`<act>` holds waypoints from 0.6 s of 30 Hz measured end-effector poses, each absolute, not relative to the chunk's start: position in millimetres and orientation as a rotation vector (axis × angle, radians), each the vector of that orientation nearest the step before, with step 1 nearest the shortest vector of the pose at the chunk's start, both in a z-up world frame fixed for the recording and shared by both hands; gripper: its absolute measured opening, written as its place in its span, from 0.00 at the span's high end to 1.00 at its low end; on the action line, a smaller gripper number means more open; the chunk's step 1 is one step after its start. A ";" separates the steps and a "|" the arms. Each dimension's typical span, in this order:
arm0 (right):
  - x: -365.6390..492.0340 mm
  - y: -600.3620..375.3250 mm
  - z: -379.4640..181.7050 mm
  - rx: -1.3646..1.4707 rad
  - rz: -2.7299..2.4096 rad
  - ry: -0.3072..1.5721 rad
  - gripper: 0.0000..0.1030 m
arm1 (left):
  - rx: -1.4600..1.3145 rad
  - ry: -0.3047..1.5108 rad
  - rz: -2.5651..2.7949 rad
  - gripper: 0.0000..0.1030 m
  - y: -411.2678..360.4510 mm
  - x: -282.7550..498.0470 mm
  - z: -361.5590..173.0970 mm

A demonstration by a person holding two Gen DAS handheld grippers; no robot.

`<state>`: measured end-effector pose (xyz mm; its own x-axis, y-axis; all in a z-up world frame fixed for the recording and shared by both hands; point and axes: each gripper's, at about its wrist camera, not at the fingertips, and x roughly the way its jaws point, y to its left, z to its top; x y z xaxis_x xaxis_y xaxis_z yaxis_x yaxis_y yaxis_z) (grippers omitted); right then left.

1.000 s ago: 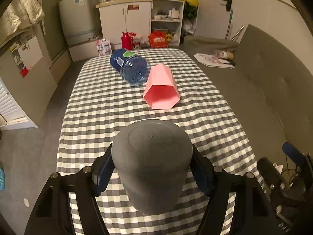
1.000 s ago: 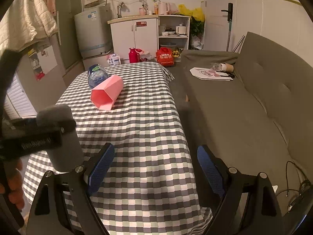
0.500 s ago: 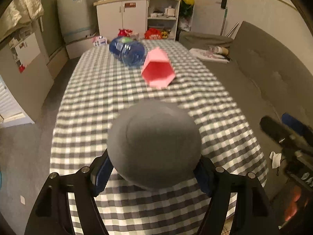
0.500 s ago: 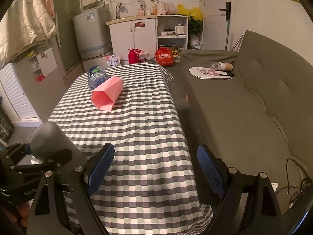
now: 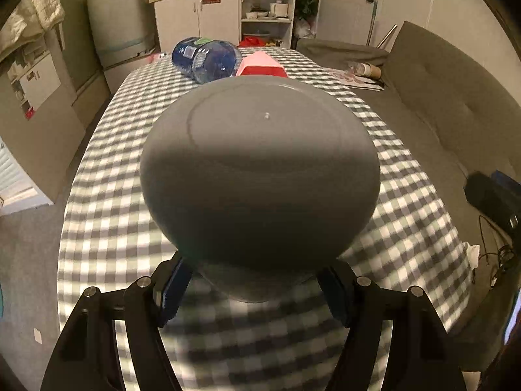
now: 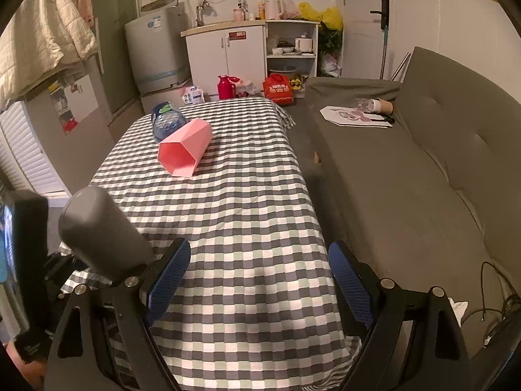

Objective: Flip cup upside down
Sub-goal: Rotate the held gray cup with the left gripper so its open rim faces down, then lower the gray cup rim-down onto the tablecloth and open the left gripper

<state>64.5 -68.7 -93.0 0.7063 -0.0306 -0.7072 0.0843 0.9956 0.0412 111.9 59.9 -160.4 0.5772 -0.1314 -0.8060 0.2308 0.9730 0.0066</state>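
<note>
The grey cup is gripped between the two blue-padded fingers of the left gripper, which is clamped on its lower body. Its closed, rounded base is turned toward the left wrist camera and fills most of that view; the mouth of the cup is not visible there. In the right wrist view the same grey cup is seen tilted, base up and leaning toward the far end of the room, held above the near left corner of the checked tablecloth; whether it touches the cloth cannot be told. The right gripper is held with its jaws spread wide and nothing between them, above the near edge of the table. A pink hexagonal cup is lying on its side further along the table, its open mouth toward the cameras. A blue water bottle is lying just behind it, apparently touching it. A grey sofa stands beside the table on the right.
</note>
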 end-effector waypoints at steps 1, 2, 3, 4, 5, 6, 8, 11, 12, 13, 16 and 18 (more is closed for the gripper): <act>64.8 -68.5 -93.8 0.071 -0.063 0.786 0.16 | 0.121 0.928 -0.213 0.29 59.7 116.3 -160.5; 64.9 -68.3 -95.0 0.069 -0.063 0.788 0.16 | 0.123 0.925 -0.213 0.29 59.3 123.1 -160.6; 65.2 -68.2 -95.8 0.067 -0.064 0.790 0.16 | 0.123 0.923 -0.212 0.29 58.6 128.0 -160.8; 65.7 -68.9 -97.2 0.066 -0.067 0.794 0.16 | 0.126 0.923 -0.211 0.29 56.7 133.5 -160.8; 65.6 -69.4 -98.6 0.066 -0.069 0.797 0.16 | 0.129 0.920 -0.208 0.29 54.5 140.6 -160.8; 66.0 -70.1 -99.7 0.066 -0.072 0.801 0.16 | 0.131 0.919 -0.205 0.29 52.9 145.9 -160.8; 67.8 -71.5 -102.0 0.070 -0.077 0.808 0.16 | 0.135 0.917 -0.206 0.29 50.1 156.9 -162.1; 70.7 -72.4 -107.0 0.071 -0.084 0.821 0.16 | 0.138 0.911 -0.214 0.29 46.7 167.0 -163.1; 71.3 -72.2 -108.2 0.069 -0.085 0.823 0.16 | 0.137 0.909 -0.215 0.29 45.8 168.6 -163.4; 71.4 -71.0 -109.3 0.067 -0.087 0.826 0.16 | 0.136 0.907 -0.215 0.29 45.6 169.2 -163.7; 74.4 -70.9 -113.0 0.072 -0.079 0.833 0.16 | 0.115 0.899 -0.242 0.26 47.4 166.3 -164.3; 76.2 -70.4 -112.5 0.077 -0.070 0.829 0.16 | 0.097 0.923 -0.266 0.15 50.5 163.1 -166.3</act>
